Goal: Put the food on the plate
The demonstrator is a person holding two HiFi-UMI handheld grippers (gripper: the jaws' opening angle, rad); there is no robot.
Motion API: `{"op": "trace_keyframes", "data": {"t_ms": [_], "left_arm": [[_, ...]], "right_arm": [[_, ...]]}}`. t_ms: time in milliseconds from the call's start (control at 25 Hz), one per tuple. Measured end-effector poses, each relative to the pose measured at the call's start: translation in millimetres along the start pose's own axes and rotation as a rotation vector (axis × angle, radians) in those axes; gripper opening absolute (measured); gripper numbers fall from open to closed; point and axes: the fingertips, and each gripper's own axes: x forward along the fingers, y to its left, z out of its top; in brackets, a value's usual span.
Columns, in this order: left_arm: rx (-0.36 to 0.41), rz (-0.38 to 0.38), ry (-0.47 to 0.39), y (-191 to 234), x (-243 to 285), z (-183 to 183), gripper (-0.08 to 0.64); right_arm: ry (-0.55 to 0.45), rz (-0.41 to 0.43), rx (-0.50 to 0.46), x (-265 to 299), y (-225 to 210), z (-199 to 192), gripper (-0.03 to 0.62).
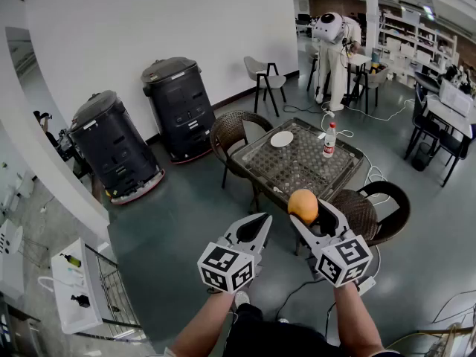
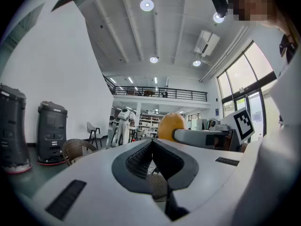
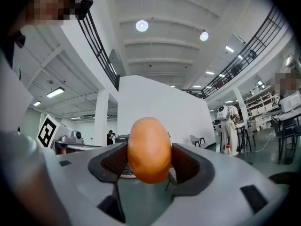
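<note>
An orange, egg-shaped piece of food sits between the jaws of my right gripper, which is shut on it and held level in the air in front of the table. In the right gripper view the food fills the gap between the two dark pads. My left gripper hangs beside it to the left, shut with nothing in it; its tips meet in the left gripper view, where the food shows beyond them. A small white plate lies at the far edge of the glass-topped table.
A water bottle stands on the table to the right of the plate. Wicker chairs stand at the table's left and near side. Two dark machines stand along the wall on the left. A person in white is at the back.
</note>
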Motion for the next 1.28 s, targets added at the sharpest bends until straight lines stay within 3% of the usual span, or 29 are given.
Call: {"op": "trace_keyframes", "data": {"t_ms": [720, 1280], "left_arm": [[-0.011, -0.002, 0.002, -1, -3, -5, 0.009], [-0.011, -0.003, 0.035, 5, 21, -16, 0.009]], "right_arm": [[-0.003, -0.016, 0.023, -4, -3, -3, 0.298], [0.011, -0.003, 0.040, 6, -30, -14, 0.298]]}}
